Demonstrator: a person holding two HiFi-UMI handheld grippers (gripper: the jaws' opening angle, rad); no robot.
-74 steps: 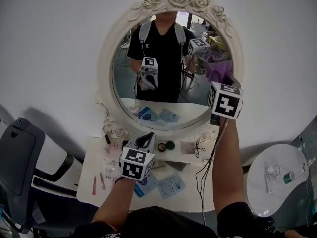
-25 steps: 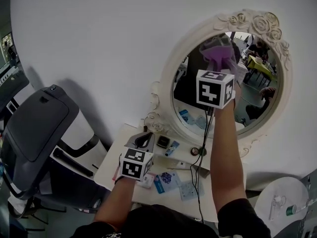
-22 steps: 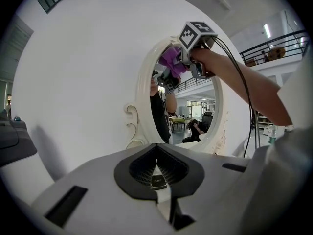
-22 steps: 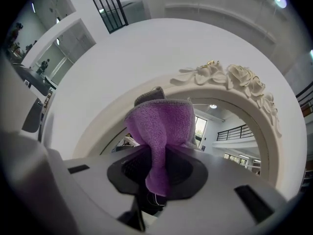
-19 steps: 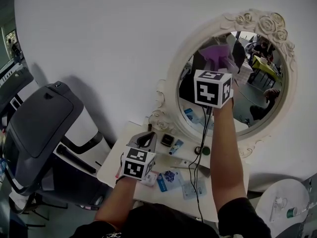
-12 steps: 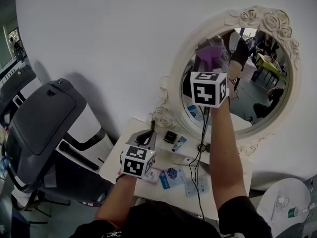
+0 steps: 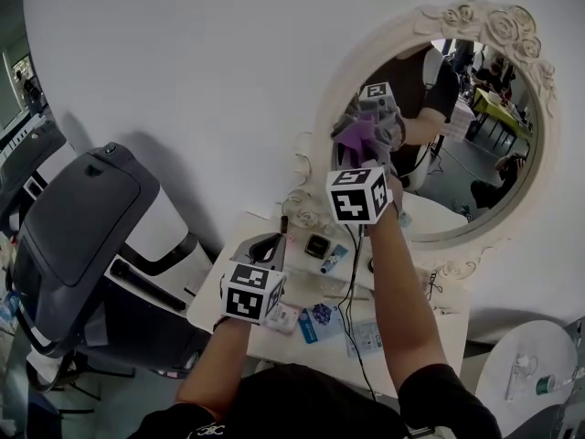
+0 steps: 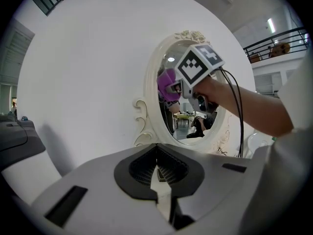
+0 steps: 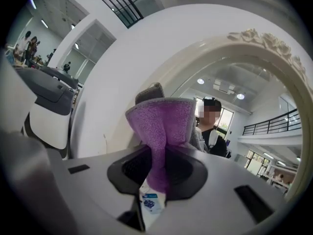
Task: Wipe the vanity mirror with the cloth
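The oval vanity mirror [image 7: 475, 15] with a white rose-carved frame hangs on the white wall above a small table. My right gripper [image 7: 359, 146] is shut on a purple cloth [image 7: 352, 133], and the cloth lies against the glass near the frame's left edge. In the right gripper view the cloth [image 9: 161, 126] fans out from between the jaws, with the frame [image 9: 274, 48] arching above. My left gripper [image 7: 264, 243] hangs low over the table, shut and holding nothing [image 8: 157, 173]. From the left gripper view, the mirror [image 8: 150, 97] and the cloth [image 8: 166, 84] show ahead.
The white dressing table [image 7: 215, 291] under the mirror carries several sachets, a small dark compact [image 7: 316, 245] and a black cable. A grey office chair [image 7: 73, 227] stands at the left. A round white side table [image 7: 530, 373] is at the lower right.
My right gripper has carried the cloth down and to the left across the glass, from the upper middle to the left edge. The left gripper stayed low over the table.
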